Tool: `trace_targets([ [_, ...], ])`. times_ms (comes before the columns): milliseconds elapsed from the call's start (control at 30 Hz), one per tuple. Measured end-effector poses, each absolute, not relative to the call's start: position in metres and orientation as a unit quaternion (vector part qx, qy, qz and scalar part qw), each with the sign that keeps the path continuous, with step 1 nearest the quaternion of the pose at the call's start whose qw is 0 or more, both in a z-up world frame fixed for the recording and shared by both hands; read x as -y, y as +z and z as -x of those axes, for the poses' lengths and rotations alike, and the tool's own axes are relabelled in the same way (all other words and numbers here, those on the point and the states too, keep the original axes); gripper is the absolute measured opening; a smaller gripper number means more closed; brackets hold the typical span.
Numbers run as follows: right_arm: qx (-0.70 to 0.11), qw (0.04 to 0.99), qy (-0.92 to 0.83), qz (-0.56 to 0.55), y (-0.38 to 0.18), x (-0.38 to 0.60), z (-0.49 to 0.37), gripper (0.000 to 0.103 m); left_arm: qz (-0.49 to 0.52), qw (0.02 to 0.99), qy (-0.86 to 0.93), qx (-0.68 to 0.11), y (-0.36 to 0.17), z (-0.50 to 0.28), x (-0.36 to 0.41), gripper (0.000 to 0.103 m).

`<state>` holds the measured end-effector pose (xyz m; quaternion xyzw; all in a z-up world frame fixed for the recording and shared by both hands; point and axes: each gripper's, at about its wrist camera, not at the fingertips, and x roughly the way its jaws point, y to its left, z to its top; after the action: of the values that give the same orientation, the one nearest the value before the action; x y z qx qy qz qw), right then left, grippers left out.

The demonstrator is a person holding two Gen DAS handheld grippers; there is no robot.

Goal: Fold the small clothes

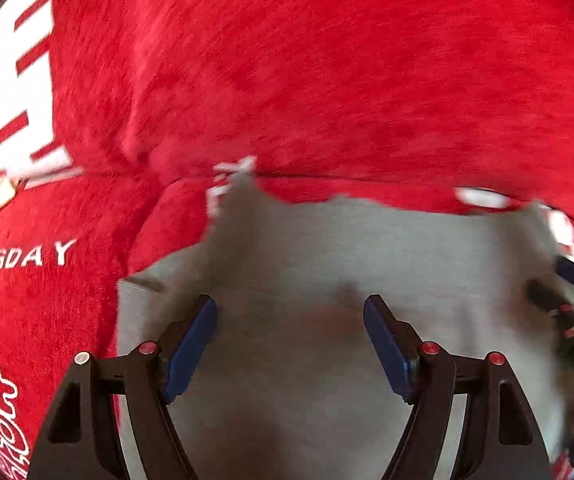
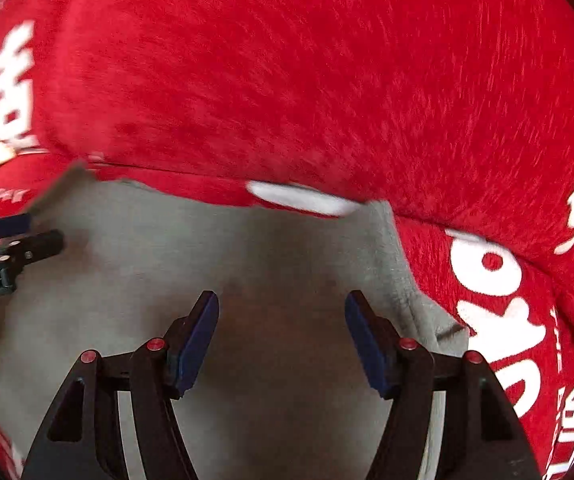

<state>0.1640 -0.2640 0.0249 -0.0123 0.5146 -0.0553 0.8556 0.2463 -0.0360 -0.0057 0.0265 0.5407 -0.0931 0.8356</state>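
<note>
Two grippers hang over a grey garment spread flat on a red cloth printed with white characters and letters. Seen from the left wrist, the left gripper has its blue-padded fingers spread wide apart with nothing between them, only grey fabric below; the right gripper shows blurred at the 3 o'clock edge. From the right wrist, the right gripper likewise stands agape and empty above the garment, whose seamed edge runs off toward 4 o'clock beside the right finger. At 9 o'clock in that view the other tool's black tips lie close over the grey fabric. Red cloth fills everything from 10 through 2 o'clock in both views.
</note>
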Motion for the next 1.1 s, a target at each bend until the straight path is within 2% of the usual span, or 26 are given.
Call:
trace_targets([
  [100,-0.515,0.852,-0.072,-0.064,0.014,0.313,-0.159,0.068,0.019,0.840,-0.094,-0.534,-0.015,-0.253,0.006,0.077],
  [200,-0.501,0.856,-0.061,-0.109,0.018,0.336,-0.150,0.067,0.010,0.838,-0.109,-0.535,-0.014,-0.252,0.001,0.077],
  [300,-0.504,0.850,-0.126,-0.086,0.032,0.339,-0.139,0.067,-0.004,0.842,-0.085,-0.533,0.001,-0.244,0.001,0.077],
  [433,-0.469,0.874,-0.089,-0.092,0.056,0.311,-0.093,0.067,0.011,0.867,-0.098,-0.489,0.037,-0.196,0.000,0.077],
  [667,-0.482,0.876,-0.014,0.027,0.036,0.203,-0.066,0.067,-0.033,0.867,-0.082,-0.490,0.026,-0.134,0.032,0.077],
  [733,-0.478,0.876,-0.036,0.042,0.030,0.218,-0.061,0.068,-0.036,0.863,-0.047,-0.501,0.016,-0.133,0.011,0.079],
  [800,-0.475,0.878,-0.061,-0.003,0.032,0.255,-0.051,0.068,0.003,0.862,-0.049,-0.504,0.015,-0.128,-0.024,0.085],
  [900,-0.464,0.880,-0.084,-0.057,0.034,0.311,-0.029,0.068,0.024,0.857,-0.011,-0.515,0.020,-0.119,-0.065,0.086],
  [967,-0.487,0.862,-0.127,-0.055,0.035,0.336,-0.010,0.071,0.065,0.848,-0.013,-0.526,0.024,-0.110,-0.089,0.086],
  [1100,-0.456,0.872,-0.140,-0.109,0.049,0.347,0.027,0.071,0.101,0.850,-0.003,-0.516,0.031,-0.082,-0.105,0.086],
])
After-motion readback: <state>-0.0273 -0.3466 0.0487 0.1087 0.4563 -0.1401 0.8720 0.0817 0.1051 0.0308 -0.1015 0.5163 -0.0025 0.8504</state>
